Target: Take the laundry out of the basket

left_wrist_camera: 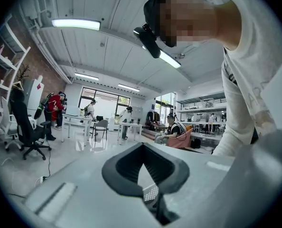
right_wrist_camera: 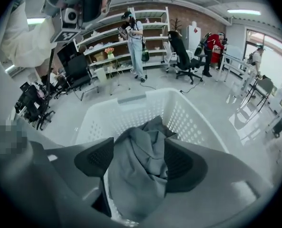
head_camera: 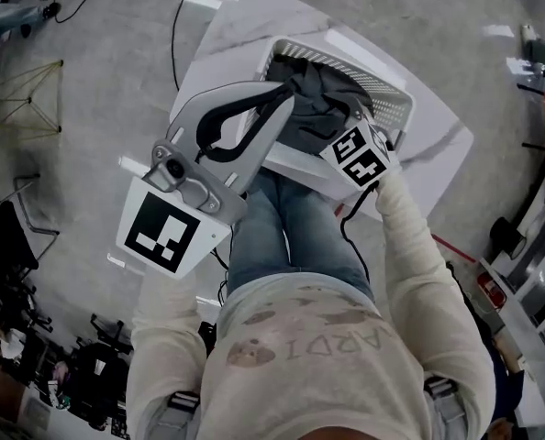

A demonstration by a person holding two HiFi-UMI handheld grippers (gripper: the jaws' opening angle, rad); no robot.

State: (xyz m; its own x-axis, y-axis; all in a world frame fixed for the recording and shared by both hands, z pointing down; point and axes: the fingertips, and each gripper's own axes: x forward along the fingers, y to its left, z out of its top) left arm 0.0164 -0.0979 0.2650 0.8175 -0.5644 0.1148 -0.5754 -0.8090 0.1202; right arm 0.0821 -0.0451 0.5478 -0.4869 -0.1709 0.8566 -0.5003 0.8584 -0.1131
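A white perforated laundry basket (head_camera: 387, 88) stands on a white table (head_camera: 442, 149) in front of me. Dark grey laundry (head_camera: 320, 94) fills it. My right gripper (head_camera: 353, 122) reaches into the basket from the near side, its marker cube just above the rim. In the right gripper view the basket (right_wrist_camera: 131, 109) lies below and my right gripper (right_wrist_camera: 138, 152) is shut on a bunched fold of grey garment (right_wrist_camera: 134, 175). My left gripper (head_camera: 286, 96) is held high above the basket's left side. In its own view the left gripper (left_wrist_camera: 143, 146) has its tips together and holds nothing.
Cables (head_camera: 176, 26) and a folding rack (head_camera: 20, 99) lie on the floor left of the table. Shelving (right_wrist_camera: 131, 25) and an office chair (right_wrist_camera: 183, 53) stand beyond the basket. Other people work at desks (left_wrist_camera: 91, 120) across the room.
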